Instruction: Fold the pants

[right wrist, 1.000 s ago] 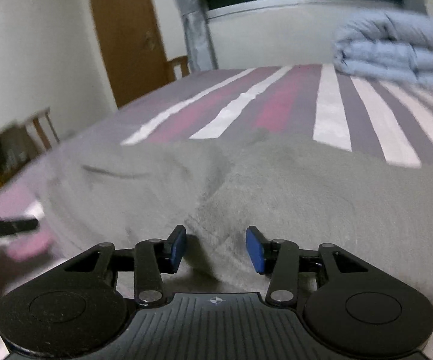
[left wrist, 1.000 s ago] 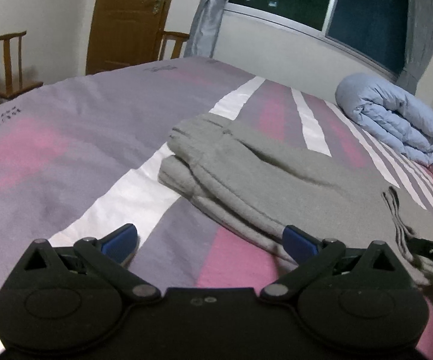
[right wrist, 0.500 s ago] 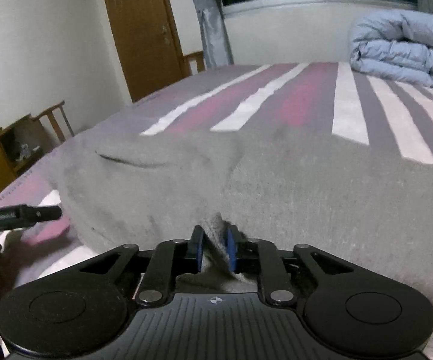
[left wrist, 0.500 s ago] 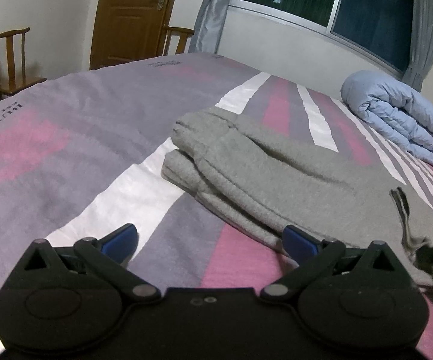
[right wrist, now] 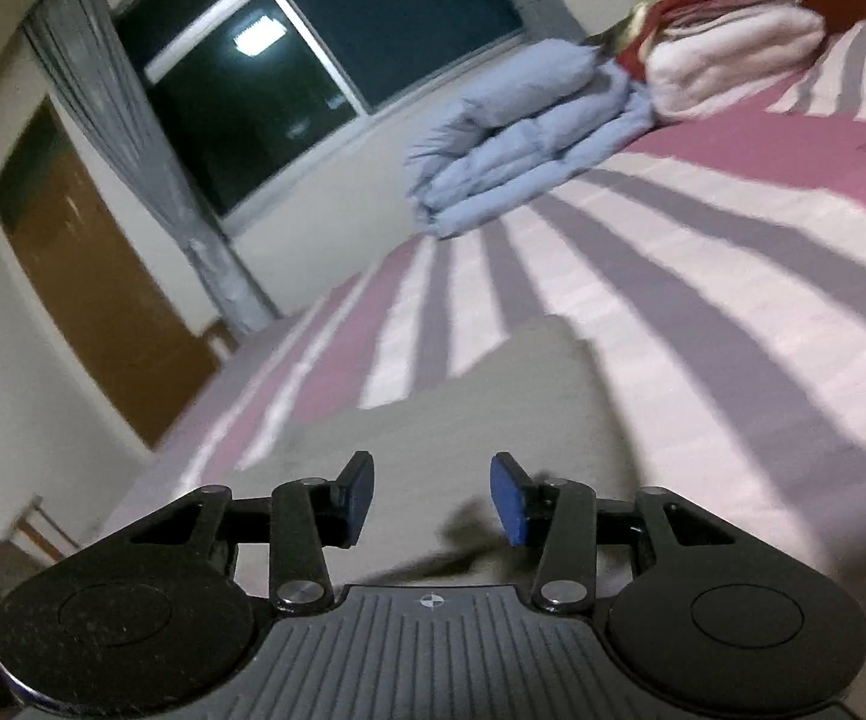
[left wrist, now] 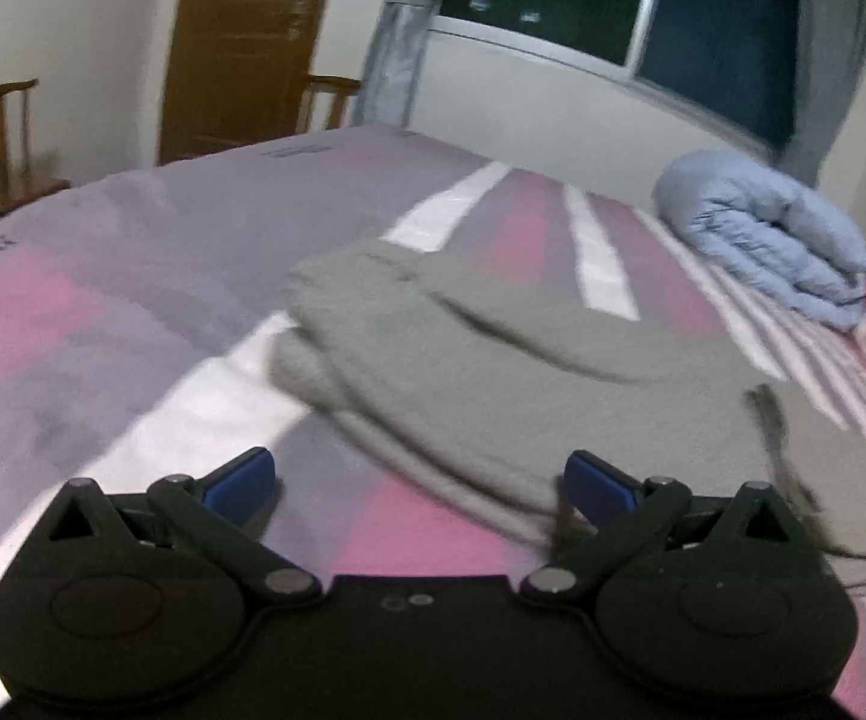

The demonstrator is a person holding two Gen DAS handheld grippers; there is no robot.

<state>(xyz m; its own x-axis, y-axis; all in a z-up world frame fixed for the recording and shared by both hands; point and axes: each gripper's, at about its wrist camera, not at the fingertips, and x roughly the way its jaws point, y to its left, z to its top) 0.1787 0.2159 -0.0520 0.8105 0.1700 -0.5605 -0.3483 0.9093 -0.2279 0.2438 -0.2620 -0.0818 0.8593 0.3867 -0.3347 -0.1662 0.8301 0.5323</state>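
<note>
Grey pants (left wrist: pixel 493 354) lie folded lengthwise on the striped bed, legs toward the far left, with a dark drawstring (left wrist: pixel 772 420) at the waist end on the right. My left gripper (left wrist: pixel 420 480) is open and empty, low over the bedsheet at the pants' near edge. In the right wrist view the pants (right wrist: pixel 463 420) lie under and ahead of my right gripper (right wrist: pixel 433 495), which is open and empty just above the fabric. The view is tilted and blurred.
A folded light-blue duvet (left wrist: pixel 763 246) lies at the far right of the bed (left wrist: pixel 102 300); it also shows in the right wrist view (right wrist: pixel 523 138) beside white and red bedding (right wrist: pixel 733 42). Wooden chairs (left wrist: pixel 0 144), a door and a curtained window stand beyond the bed.
My right gripper had shut on a fold of the pants half a second ago; now it is open, the fabric released, and its view has tilted. The left gripper stayed open, shifting slightly.
</note>
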